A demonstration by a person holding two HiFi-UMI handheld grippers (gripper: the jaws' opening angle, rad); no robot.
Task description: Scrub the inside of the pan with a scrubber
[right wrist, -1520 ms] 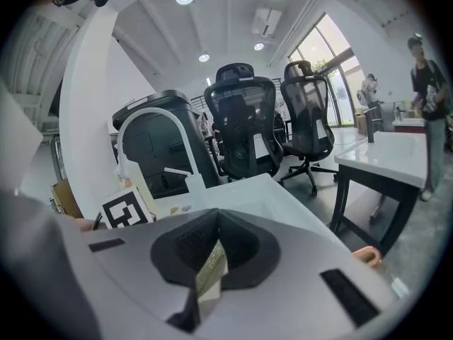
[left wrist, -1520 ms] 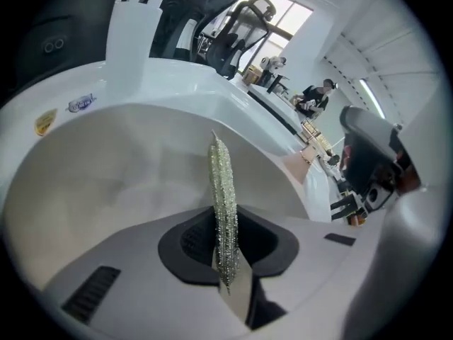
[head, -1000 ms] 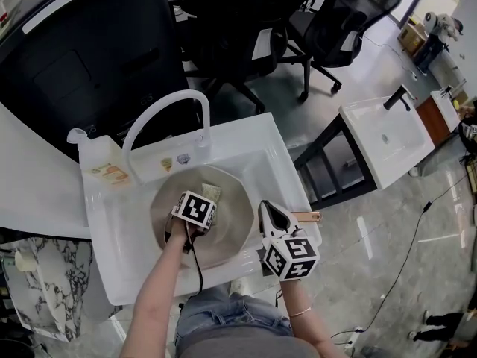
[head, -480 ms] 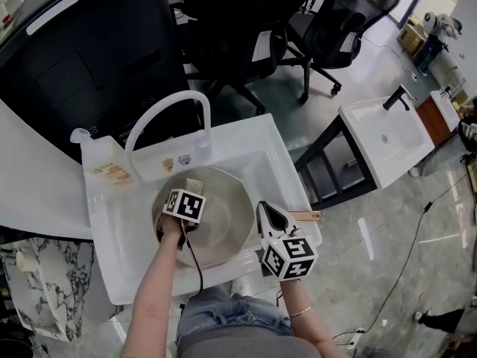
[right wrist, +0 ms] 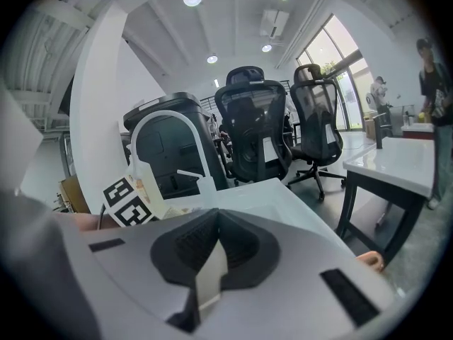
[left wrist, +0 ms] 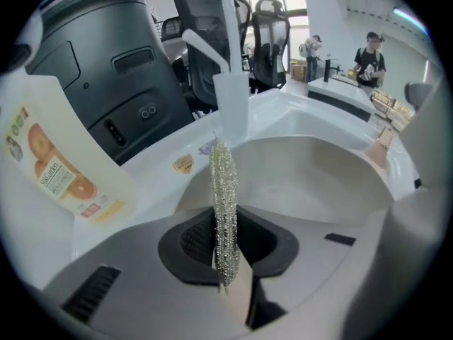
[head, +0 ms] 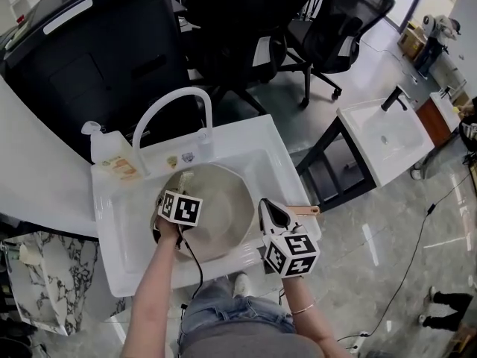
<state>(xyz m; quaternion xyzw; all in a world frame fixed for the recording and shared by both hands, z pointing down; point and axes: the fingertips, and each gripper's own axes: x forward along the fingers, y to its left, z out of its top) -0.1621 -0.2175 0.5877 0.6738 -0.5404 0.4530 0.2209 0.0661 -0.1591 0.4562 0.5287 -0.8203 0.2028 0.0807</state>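
**Item 1, my left gripper (left wrist: pixel 225 250).** Jaws pinched onto the scrubber (left wrist: pixel 224 190), which is held edge-on, a thin glittering mesh pad standing up out of the pinch. I judge it light, soft and springy. It will fold under pressure, so a hold low and near its middle, as here, suits it. Its free edge points into the pan (left wrist: pixel 318 183), pale inside, lying in the white sink (head: pixel 119 259). The pad sits at the pan's left inner wall; I cannot tell if it touches.

**Item 2, my right gripper (right wrist: pixel 211 264).** Jaws pressed together, nothing seen between them. It hangs at the pan's right rim, just beside the handle (head: pixel 307 210).

**Item 3, the pan.** I judge it stiff, fairly heavy and slick if wet, so it is likely to slide or rock when rubbed. The best hold is the handle.

**Item 4, surroundings.** An arched faucet (head: pixel 170 109) stands behind the pan. A soap bottle (left wrist: pixel 56 176) stands at the sink's back left corner.
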